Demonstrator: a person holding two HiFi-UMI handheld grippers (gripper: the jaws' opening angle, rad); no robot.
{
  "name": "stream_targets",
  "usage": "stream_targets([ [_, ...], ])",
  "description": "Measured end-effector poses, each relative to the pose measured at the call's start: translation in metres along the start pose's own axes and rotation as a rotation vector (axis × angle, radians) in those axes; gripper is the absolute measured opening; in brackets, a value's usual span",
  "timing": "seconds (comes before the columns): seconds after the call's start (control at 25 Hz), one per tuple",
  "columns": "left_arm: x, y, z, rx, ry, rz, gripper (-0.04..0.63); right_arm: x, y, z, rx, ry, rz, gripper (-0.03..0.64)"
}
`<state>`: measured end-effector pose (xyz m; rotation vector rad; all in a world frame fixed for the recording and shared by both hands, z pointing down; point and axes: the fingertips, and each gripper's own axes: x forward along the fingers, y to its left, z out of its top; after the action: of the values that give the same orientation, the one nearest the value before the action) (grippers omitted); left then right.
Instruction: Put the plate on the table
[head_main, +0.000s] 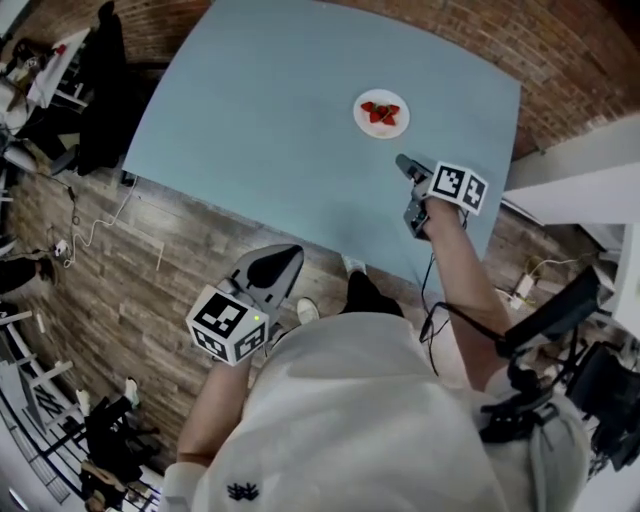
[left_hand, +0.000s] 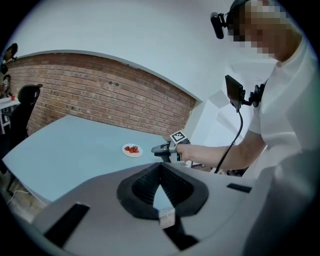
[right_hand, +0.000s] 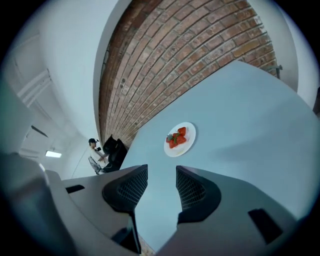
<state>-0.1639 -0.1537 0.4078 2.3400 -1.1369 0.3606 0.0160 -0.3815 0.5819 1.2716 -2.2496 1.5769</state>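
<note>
The plate (head_main: 381, 113) is small, round, white and smooth. It sits flat on the pale blue matte bench (head_main: 280, 120), towards the far right corner, and carries a few red strawberries (head_main: 380, 112) with green caps. Just beside it, not touching, the right hand-held gripper (right_hand: 161, 172) hovers with its ribbed black jaws apart and nothing between them. Its marker cube (head_main: 458, 186) shows black-and-white squares. The left hand-held gripper (left_hand: 160, 167) has its jaw tips together, off the bench's near edge, above the wood-plank floor (head_main: 150, 290). A red brick wall (right_hand: 190, 45) lies behind.
</note>
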Motion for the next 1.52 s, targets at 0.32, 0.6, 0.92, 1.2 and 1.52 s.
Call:
stream_targets([
  [0.32, -0.072, -0.039, -0.05, 0.091, 0.017, -0.108, 0.001, -0.081, 0.071, -0.102, -0.133, -0.018, -0.006, 0.166],
  [0.6, -0.104, -0.059, -0.092, 0.104, 0.017, -0.164, 0.0, -0.14, 0.116, -0.186, -0.236, -0.01, 0.04, 0.166],
  [0.92, -0.145, -0.077, -0.11, 0.121, -0.009, -0.203, 0.001, -0.2, 0.169, -0.251, -0.382, -0.021, 0.084, 0.164],
  [1.2, -0.158, -0.078, -0.116, 0.118, -0.019, -0.213, 0.001, -0.214, 0.194, -0.288, -0.506, 0.035, 0.097, 0.164],
  [1.52, -0.161, -0.072, -0.132, 0.119, 0.026, -0.196, 0.001, -0.204, 0.214, -0.309, -0.63, 0.101, 0.111, 0.164],
])
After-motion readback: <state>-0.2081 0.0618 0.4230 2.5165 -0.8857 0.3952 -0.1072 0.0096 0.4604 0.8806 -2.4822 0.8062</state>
